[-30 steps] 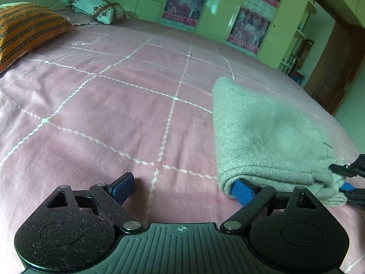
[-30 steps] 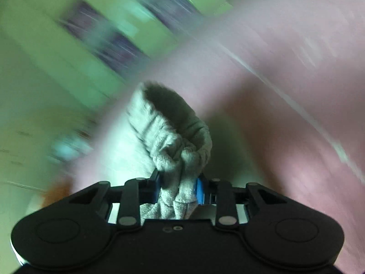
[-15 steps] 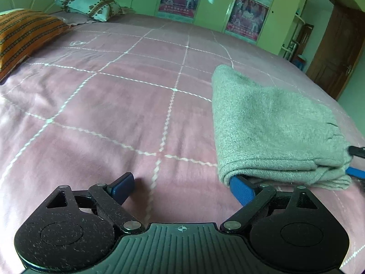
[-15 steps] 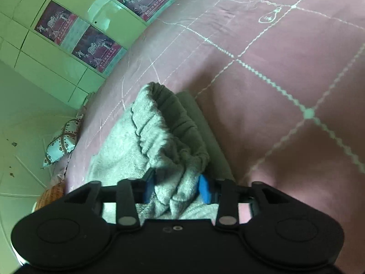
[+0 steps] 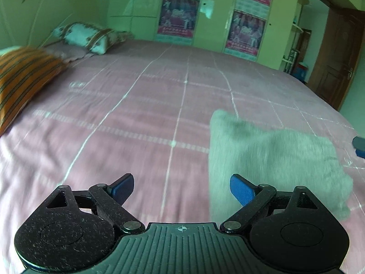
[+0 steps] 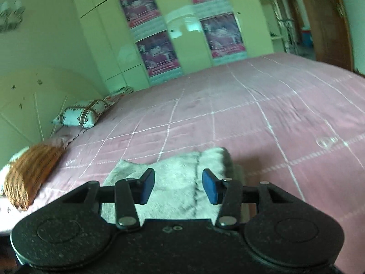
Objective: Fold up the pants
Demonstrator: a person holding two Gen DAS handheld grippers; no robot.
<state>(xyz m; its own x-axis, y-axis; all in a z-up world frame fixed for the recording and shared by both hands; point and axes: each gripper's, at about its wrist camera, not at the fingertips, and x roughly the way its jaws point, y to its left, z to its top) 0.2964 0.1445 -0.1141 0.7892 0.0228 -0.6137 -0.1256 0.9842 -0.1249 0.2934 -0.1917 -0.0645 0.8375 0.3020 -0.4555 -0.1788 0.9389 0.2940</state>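
The grey fleece pants [image 5: 271, 157] lie folded into a compact rectangle on the pink bedspread [image 5: 136, 118]. My left gripper [image 5: 181, 188] is open and empty, raised just in front of the pants' near left corner, its right pad [image 5: 240, 189] over the fabric edge. In the right wrist view the folded pants [image 6: 178, 178] lie just beyond my right gripper [image 6: 178, 186], which is open and empty above them. The right gripper's tip also shows at the far right edge of the left wrist view [image 5: 359, 146].
An orange striped pillow [image 5: 22, 80] and a white patterned pillow [image 5: 89, 36] lie at the head of the bed on the left. Green wardrobes with posters [image 5: 246, 32] stand behind the bed. A brown door [image 5: 340, 61] is at the right.
My right gripper let go of the pants' waistband and opened, pulling back and up. My left gripper drew its pad out from under the fold and lifted away. The pants stay folded.
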